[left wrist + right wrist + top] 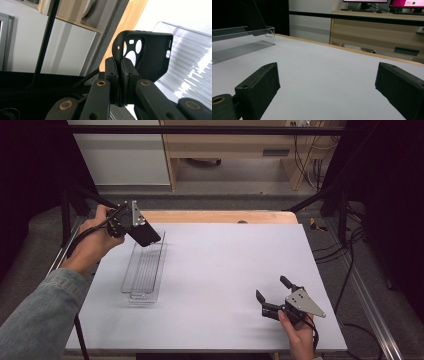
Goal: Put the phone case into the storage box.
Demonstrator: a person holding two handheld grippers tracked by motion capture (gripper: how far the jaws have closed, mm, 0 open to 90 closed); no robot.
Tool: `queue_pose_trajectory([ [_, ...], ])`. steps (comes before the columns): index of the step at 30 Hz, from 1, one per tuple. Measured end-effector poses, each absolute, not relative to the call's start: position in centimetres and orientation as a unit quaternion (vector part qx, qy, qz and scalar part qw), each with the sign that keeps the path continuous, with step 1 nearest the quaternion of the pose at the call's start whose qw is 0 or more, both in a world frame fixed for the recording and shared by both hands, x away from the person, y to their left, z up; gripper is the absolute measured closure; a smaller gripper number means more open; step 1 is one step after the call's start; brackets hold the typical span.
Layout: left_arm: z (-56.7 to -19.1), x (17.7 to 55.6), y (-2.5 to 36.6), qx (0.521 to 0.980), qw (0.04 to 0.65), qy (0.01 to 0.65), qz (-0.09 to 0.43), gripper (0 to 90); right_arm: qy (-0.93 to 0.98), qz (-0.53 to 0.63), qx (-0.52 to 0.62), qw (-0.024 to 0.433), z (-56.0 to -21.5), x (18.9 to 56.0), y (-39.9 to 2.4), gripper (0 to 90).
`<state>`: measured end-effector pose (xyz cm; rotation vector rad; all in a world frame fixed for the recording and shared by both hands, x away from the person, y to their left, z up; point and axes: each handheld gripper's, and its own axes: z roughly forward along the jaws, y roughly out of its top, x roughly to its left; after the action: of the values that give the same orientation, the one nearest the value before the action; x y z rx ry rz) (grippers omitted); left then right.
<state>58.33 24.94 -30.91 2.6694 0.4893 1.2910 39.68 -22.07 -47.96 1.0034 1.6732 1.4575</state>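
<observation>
On the white bench (pixel 215 270), my left tool (pixel 121 72) clamps the edge of a black phone case (pixel 152 53), holding it above the far end of the clear plastic tray (pixel 145 270). My right tool (pixel 272 295) rests near me, jaws apart, empty.

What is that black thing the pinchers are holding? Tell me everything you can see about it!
It looks like a black phone case, soft and matte, maybe rubbery. One end has rounded cut-outs for a camera, and its side has small holes. The left gripper pinches its thin edge near the cut-outs, jaws shut on it. It hangs tilted in the air above the far end of the clear plastic tray.
</observation>
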Motion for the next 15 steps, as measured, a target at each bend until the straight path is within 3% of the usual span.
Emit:
queue_pose_trajectory([
  [15,-31.90,58.60,24.63,0.880,0.062,0.140,0.449,85.0,0.642,0.564,0.389,0.345,-48.11,39.49,-22.47,5.0],
])
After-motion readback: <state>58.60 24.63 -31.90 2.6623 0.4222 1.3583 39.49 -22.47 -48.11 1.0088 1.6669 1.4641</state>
